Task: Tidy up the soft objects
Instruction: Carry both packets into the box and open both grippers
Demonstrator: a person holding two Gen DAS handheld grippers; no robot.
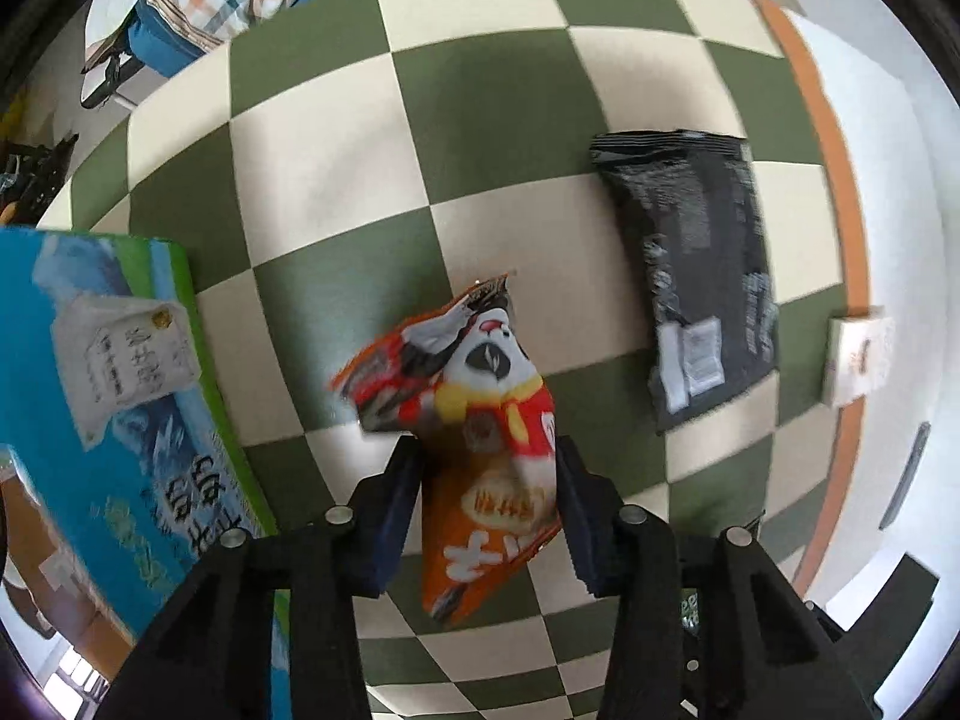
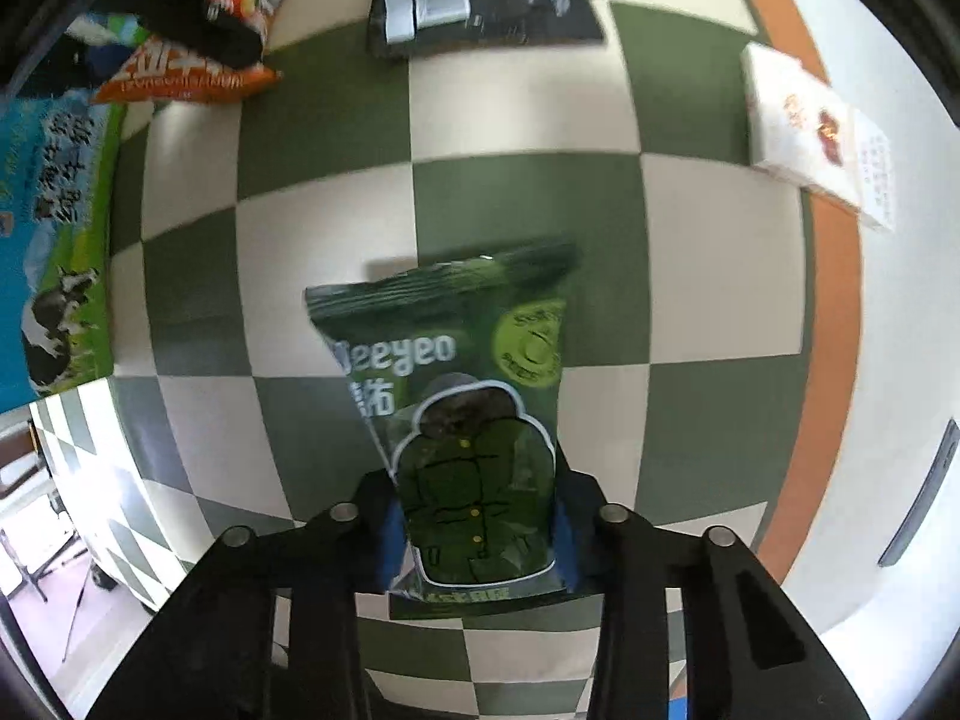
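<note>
Green-and-cream checkered cloth (image 1: 336, 192) covers the bench, orange border (image 1: 840, 192) along its right edge, white beyond. Far left: blue milk carton box (image 1: 114, 396) at the cloth's left edge. Left gripper (image 1: 489, 480) points down, jaws closed on the orange snack bag (image 1: 480, 420). Open squares lie ahead of it. Black pouch (image 1: 702, 264) lies flat to the right, near the border. Right gripper (image 2: 477, 510) has its jaws clamped on the green seaweed bag (image 2: 456, 372). White box (image 2: 810, 138) sits on the orange border, well apart.
</note>
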